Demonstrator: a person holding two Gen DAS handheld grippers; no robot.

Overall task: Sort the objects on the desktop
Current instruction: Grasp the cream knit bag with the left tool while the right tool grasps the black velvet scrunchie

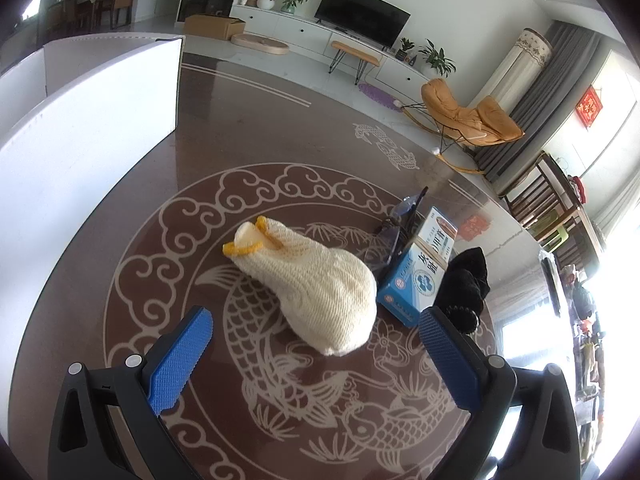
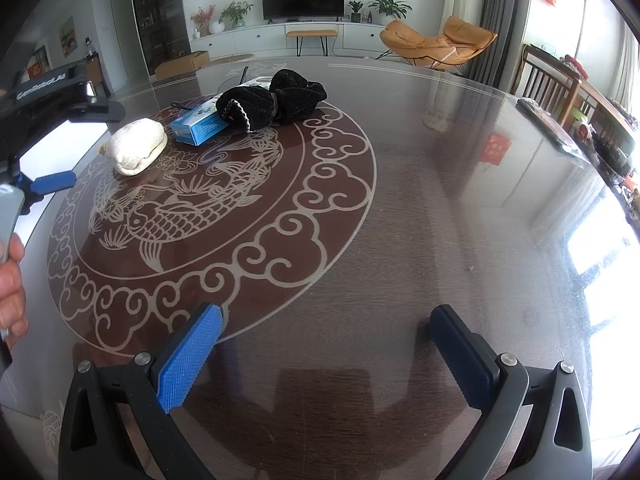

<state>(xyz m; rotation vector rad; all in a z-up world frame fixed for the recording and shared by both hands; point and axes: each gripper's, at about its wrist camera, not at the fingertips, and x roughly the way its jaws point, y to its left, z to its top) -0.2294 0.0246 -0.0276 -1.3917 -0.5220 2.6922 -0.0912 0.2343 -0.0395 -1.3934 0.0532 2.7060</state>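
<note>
Round table (image 2: 420,200) with white box (image 1: 92,112) at its left edge, then a central cluster — cream mesh pouch (image 1: 316,288), black cloth (image 2: 276,98) leaning on blue carton (image 1: 416,272), glasses (image 1: 396,224) behind — left gripper (image 1: 316,356) spread wide, empty, just short of the pouch; right gripper (image 2: 326,354) likewise agape over bare tabletop.

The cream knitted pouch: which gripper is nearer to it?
Left. The left gripper is open right in front of the pouch, which sits just beyond its fingers. The right gripper is open over bare table, far from it.
</note>
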